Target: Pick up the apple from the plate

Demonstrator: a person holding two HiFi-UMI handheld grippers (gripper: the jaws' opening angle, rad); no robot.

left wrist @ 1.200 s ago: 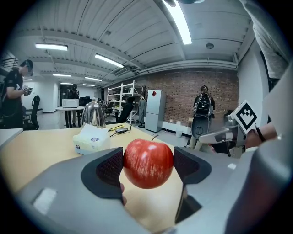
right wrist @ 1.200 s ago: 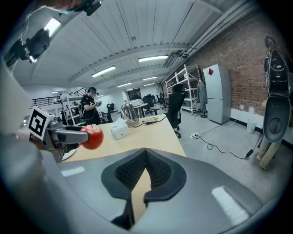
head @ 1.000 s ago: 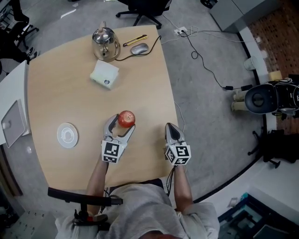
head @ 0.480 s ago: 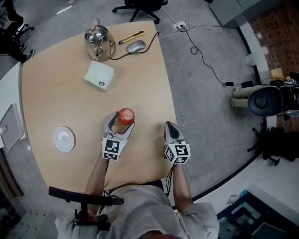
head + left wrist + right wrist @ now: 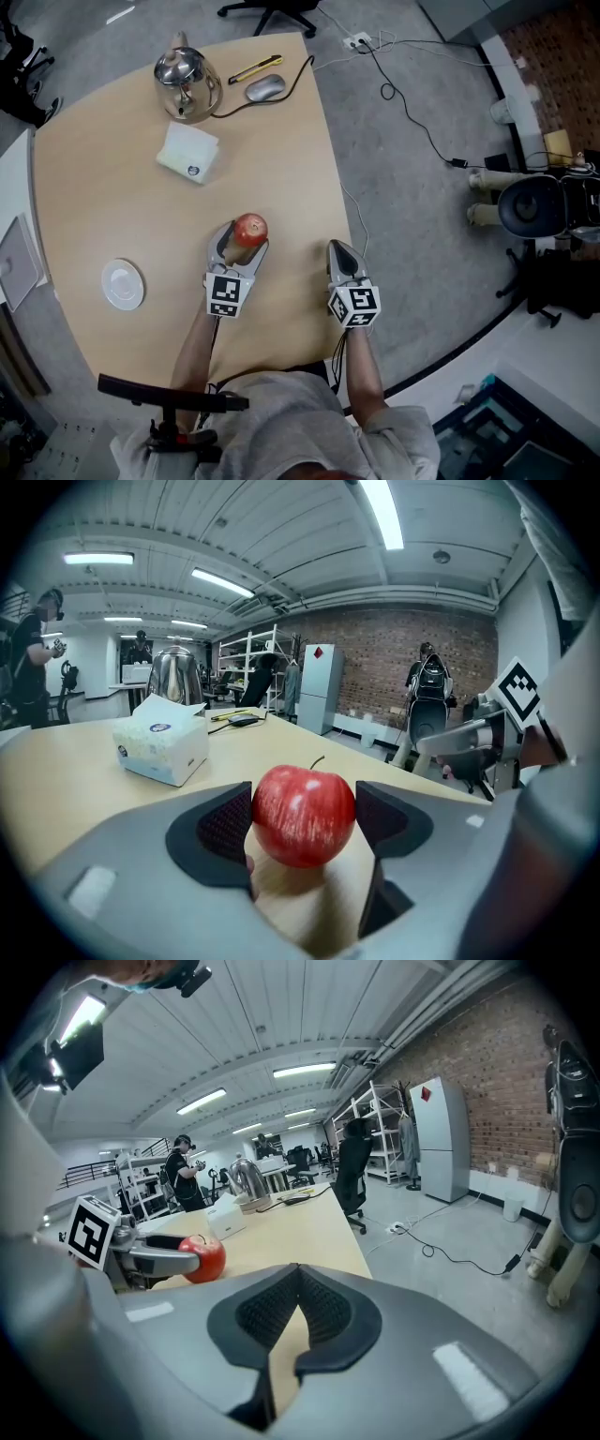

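Table (image 5: 112, 187) with plate (image 5: 123, 284) only in head view; apple (image 5: 249, 229) everywhere.

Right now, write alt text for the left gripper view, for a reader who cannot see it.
A red apple is clamped between the left gripper's dark pads, held over a pale wooden table. Behind it on the table stand a white tissue box and a shiny metal kettle.

No readable text; the tissue box (image 5: 161, 750) label is too small.
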